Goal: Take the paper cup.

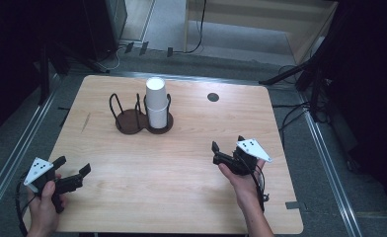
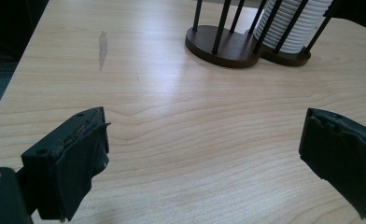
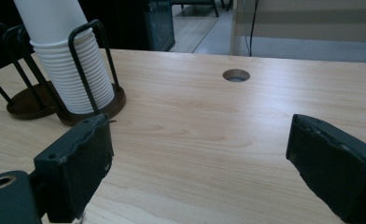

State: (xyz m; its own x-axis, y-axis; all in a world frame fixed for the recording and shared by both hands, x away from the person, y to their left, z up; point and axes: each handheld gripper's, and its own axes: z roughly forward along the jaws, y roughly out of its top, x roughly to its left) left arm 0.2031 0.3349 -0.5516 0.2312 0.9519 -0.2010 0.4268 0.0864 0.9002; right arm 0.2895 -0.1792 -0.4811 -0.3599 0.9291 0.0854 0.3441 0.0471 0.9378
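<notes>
Plainly, both sets of jaws stand wide apart with nothing between them. The left gripper [image 1: 73, 174] sits low over the near left corner of the worktop [image 1: 181, 177], well apart from the rack [image 1: 143, 114]; the right gripper [image 1: 227, 148] is held by a hand [image 1: 242, 183] nearer the rack, to its right and on the person's side.

The rack has two round dark bases with black wire uprights; its right bay holds a stack of white cups [image 1: 156, 101], its left bay holds nothing. The left gripper view shows a grey smear [image 2: 102, 46] on the wood left of the rack [image 2: 228, 39]. The right gripper view shows the cups' [image 3: 66, 70] ribbed rims and a round hole [image 3: 236, 75] in the worktop to the rack's right.

Pale wood grain covers the worktop. Behind it lie grey floor, cables and dark stands.
</notes>
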